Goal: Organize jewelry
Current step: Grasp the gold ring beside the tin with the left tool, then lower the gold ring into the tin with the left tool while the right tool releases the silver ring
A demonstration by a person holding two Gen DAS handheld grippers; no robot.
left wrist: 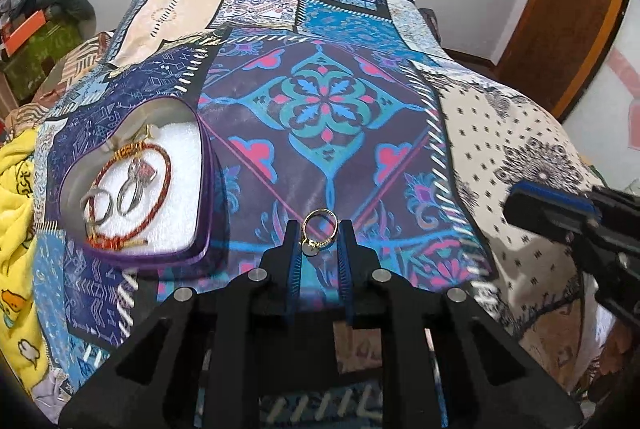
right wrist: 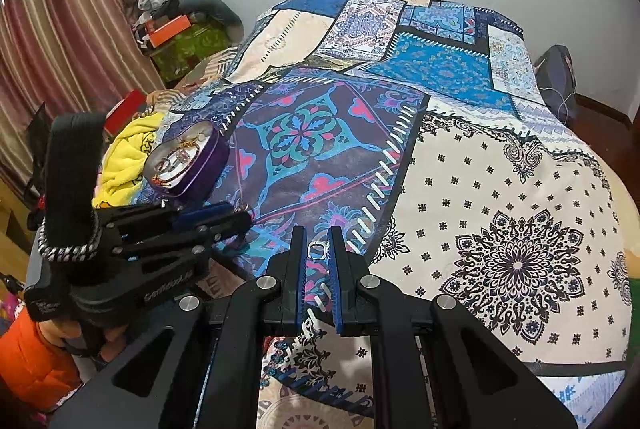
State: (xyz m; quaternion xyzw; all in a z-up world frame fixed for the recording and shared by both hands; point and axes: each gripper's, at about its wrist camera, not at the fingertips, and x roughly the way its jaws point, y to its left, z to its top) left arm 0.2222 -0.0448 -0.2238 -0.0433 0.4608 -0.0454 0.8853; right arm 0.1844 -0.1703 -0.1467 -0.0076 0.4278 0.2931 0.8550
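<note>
Gold ring (left wrist: 319,229) upright, stone toward camera

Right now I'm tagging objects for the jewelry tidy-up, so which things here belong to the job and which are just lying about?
Job:
- gold ring between the left gripper fingers
- silver ring in the right gripper
- purple heart-shaped box holding rings and a red bracelet

Lying about:
- yellow blanket
- orange box
- patchwork bedspread

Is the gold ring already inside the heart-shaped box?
No, the gold ring sits between the left gripper fingers, apart from the heart-shaped box.
</note>
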